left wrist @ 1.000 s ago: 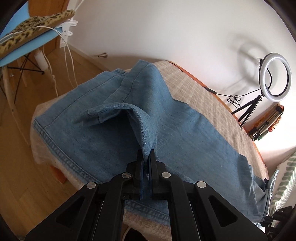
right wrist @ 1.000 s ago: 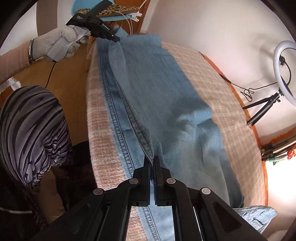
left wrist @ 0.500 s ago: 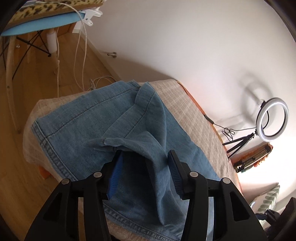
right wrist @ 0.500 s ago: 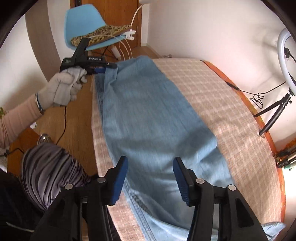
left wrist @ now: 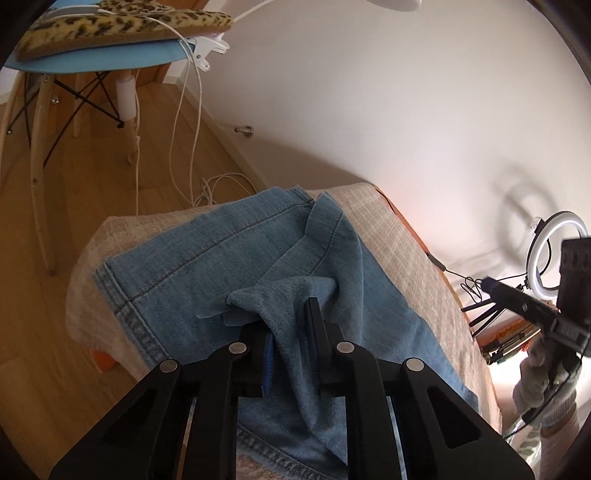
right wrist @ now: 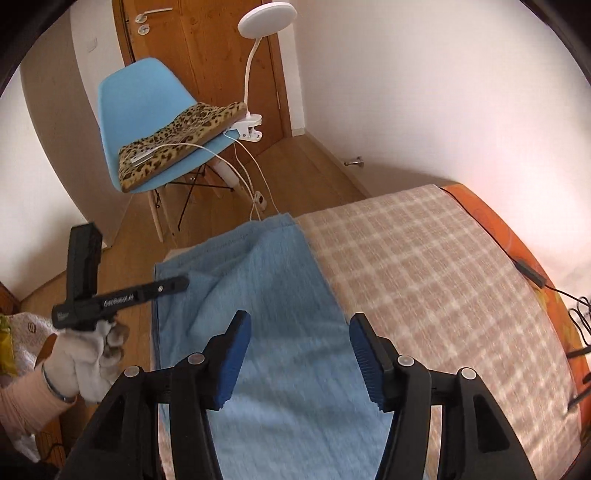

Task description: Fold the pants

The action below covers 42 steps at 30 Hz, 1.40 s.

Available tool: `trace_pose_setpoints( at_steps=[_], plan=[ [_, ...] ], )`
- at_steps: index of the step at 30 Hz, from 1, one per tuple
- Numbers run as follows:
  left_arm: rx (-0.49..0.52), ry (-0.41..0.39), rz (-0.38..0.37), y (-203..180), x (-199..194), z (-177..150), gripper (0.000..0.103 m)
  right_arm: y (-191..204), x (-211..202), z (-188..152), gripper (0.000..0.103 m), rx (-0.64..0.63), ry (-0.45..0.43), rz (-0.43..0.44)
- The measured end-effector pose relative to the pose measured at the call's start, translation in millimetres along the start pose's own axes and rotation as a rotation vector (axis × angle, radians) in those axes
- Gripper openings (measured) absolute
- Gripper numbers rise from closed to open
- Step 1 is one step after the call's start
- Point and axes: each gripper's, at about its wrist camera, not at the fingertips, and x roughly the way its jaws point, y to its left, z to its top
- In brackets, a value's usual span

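Note:
Light blue denim pants [left wrist: 221, 258] lie along a checked blanket [left wrist: 399, 236]. My left gripper [left wrist: 288, 321] is closing its jaws on a raised fold of the denim, and the pads press the cloth from both sides. In the right wrist view that same left gripper [right wrist: 183, 283] reaches over the near edge of the pants [right wrist: 280, 295], held by a gloved hand [right wrist: 81, 354]. My right gripper [right wrist: 299, 319] hovers above the pants with its jaws opening and nothing between them. It also shows at the far right, as the right gripper [left wrist: 489, 285].
A blue chair [right wrist: 147, 110] with a leopard cushion [right wrist: 177, 140] stands on the wooden floor beyond the pants' end, with a clip lamp [right wrist: 266, 14] and white cables. A ring light [left wrist: 557, 254] stands by the wall. An orange edge [right wrist: 517, 251] borders the blanket's far side.
Both grippers let go of the pants' edge and opened. The left one then closed on a raised denim fold. The right one swung along the pants toward the chair end, staying open.

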Motion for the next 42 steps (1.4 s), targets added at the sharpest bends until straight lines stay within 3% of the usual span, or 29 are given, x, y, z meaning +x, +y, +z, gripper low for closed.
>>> trace_pose_setpoints(
  at_steps=[7, 8, 9, 10, 13, 16, 18, 19, 22, 25, 27, 28, 29, 30, 31, 36, 37, 39, 41, 42],
  plan=[
    [-0.028, 0.009, -0.045, 15.7, -2.6, -5.6, 0.014, -8.5, 98.1, 51.7, 0.059, 0.007, 0.061, 0.069],
    [-0.042, 0.014, -0.045, 19.5, -2.9, -4.7, 0.019, -9.0, 111.8, 57.3, 0.059, 0.016, 0.069, 0.085],
    [-0.062, 0.020, -0.052, 23.6, -2.4, -3.3, 0.031, -9.4, 125.0, 62.3, 0.059, 0.028, 0.074, 0.091],
    [-0.094, 0.021, -0.069, 28.7, -2.1, -1.6, 0.034, -9.5, 137.0, 66.8, 0.059, 0.039, 0.080, 0.098],
    [-0.169, 0.027, -0.127, 40.8, -1.0, 3.6, 0.034, -9.8, 171.4, 79.1, 0.059, 0.074, 0.103, 0.138],
    [-0.148, 0.026, -0.143, 38.4, -1.1, 6.2, 0.031, -9.6, 192.4, 85.8, 0.056, 0.111, 0.117, 0.186],
    [-0.110, 0.016, -0.138, 32.5, -1.4, 7.4, 0.028, -6.8, 199.1, 86.6, 0.035, 0.111, 0.129, 0.204],
    [-0.092, 0.004, -0.130, 29.0, -2.2, 8.3, 0.016, -4.2, 199.3, 86.7, 0.031, 0.098, 0.129, 0.195],
    [-0.060, -0.054, -0.108, 23.0, -8.8, 9.3, 0.006, -0.6, 189.6, 85.8, 0.003, 0.080, 0.110, 0.169],
    [0.002, -0.145, -0.068, 17.0, -26.5, 5.6, 0.005, -3.4, 172.1, 87.6, 0.000, 0.097, 0.056, 0.169],
    [0.010, -0.153, -0.052, 20.2, -29.8, 1.5, 0.004, -3.8, 164.0, 91.0, 0.000, 0.091, 0.027, 0.166],
    [0.005, -0.137, -0.046, 24.1, -26.7, 0.0, 0.004, -4.1, 162.6, 93.1, 0.001, 0.083, 0.021, 0.149],
    [-0.004, -0.120, -0.029, 28.9, -23.5, -1.6, 0.004, -5.4, 163.6, 94.9, 0.018, 0.084, 0.025, 0.124],
    [-0.021, -0.105, -0.020, 34.5, -20.6, -2.9, 0.004, -7.9, 167.2, 96.4, 0.050, 0.095, 0.039, 0.115],
    [-0.043, -0.093, -0.020, 41.2, -18.2, -3.7, 0.004, -10.6, 171.8, 99.0, 0.058, 0.114, 0.051, 0.126],
    [-0.055, -0.071, -0.035, 50.8, -15.2, -6.7, 0.004, -9.5, 200.4, 101.0, 0.061, 0.103, 0.103, 0.131],
    [-0.051, -0.073, -0.037, 48.6, -14.2, -5.4, 0.004, -8.3, 206.7, 101.0, 0.059, 0.096, 0.118, 0.130],
    [-0.053, -0.065, -0.050, 47.0, -12.5, -2.9, 0.006, -4.4, 215.9, 99.4, 0.027, 0.075, 0.139, 0.123],
    [-0.074, -0.044, -0.047, 47.0, -9.3, 0.4, 0.022, 0.5, 217.8, 97.2, 0.019, 0.056, 0.138, 0.118],
    [-0.086, -0.048, -0.052, 46.8, -9.2, 0.6, 0.025, 3.0, 215.9, 96.5, 0.014, 0.046, 0.127, 0.106]
  ],
)
